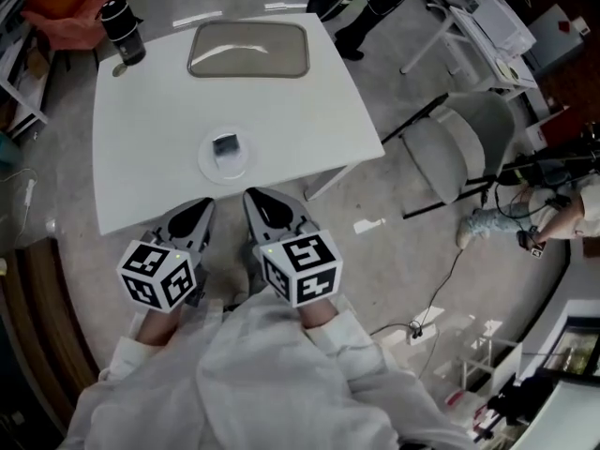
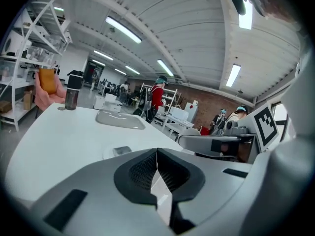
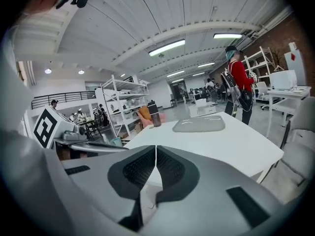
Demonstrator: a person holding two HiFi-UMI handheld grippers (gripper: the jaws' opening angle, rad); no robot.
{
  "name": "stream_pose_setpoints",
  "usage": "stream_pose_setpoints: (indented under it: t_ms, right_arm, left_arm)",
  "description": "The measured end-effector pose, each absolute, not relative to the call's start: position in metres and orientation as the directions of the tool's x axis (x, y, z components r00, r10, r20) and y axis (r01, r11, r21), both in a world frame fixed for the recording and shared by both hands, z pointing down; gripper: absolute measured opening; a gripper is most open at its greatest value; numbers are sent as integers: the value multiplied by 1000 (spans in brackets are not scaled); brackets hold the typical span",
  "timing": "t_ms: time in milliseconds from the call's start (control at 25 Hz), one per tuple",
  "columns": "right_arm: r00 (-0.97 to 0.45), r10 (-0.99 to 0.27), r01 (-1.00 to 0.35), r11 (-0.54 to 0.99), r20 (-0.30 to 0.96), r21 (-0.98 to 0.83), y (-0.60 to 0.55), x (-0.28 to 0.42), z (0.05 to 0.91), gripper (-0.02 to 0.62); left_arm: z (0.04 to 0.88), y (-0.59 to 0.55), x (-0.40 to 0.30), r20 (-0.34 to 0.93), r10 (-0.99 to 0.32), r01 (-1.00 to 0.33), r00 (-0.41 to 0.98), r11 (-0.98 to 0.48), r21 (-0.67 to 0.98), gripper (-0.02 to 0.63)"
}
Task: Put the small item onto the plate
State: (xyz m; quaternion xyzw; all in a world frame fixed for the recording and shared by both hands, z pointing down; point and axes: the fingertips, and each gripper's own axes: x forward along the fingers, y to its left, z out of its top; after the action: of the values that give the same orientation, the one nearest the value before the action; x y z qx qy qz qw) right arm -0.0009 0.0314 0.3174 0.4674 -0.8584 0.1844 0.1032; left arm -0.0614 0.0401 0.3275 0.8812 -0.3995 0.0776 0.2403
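A small grey block [image 1: 226,145] lies on a round white plate [image 1: 208,162] near the front of the white table [image 1: 150,111]; the left gripper view shows the same block [image 2: 121,151] just beyond the jaws. My left gripper [image 1: 192,216] hangs off the table's front edge, jaws shut with nothing between them. My right gripper [image 1: 269,208] is beside it, also shut and holding nothing. In the gripper views the left gripper [image 2: 156,157] and the right gripper [image 3: 155,154] show closed tips.
A grey tray [image 1: 249,49] lies at the table's far side, with a dark bottle [image 1: 122,29] at the far left corner. A grey folding chair [image 1: 459,148] stands right of the table. A person in red [image 3: 238,85] stands beyond it.
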Motion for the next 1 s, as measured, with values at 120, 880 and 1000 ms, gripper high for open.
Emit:
stream_pose_setpoints:
  t_ms: [120,880,1000]
  right_arm:
    - [-554,-746,-832,505,370,-227,-3,5,322,17]
    - [-672,-600,-734,619,434,-279,-123,27,355,17]
    - [-676,-592,-730,620,438,-288,-125,29,358,17]
  left_arm:
    - [330,5,-56,348,-668,-751,658,-552,362,11]
    - [359,-111,-19,419,-685,-797,596,-441,413,10]
    - [362,-112,-19,428,-686,-803,588,-430,413,11]
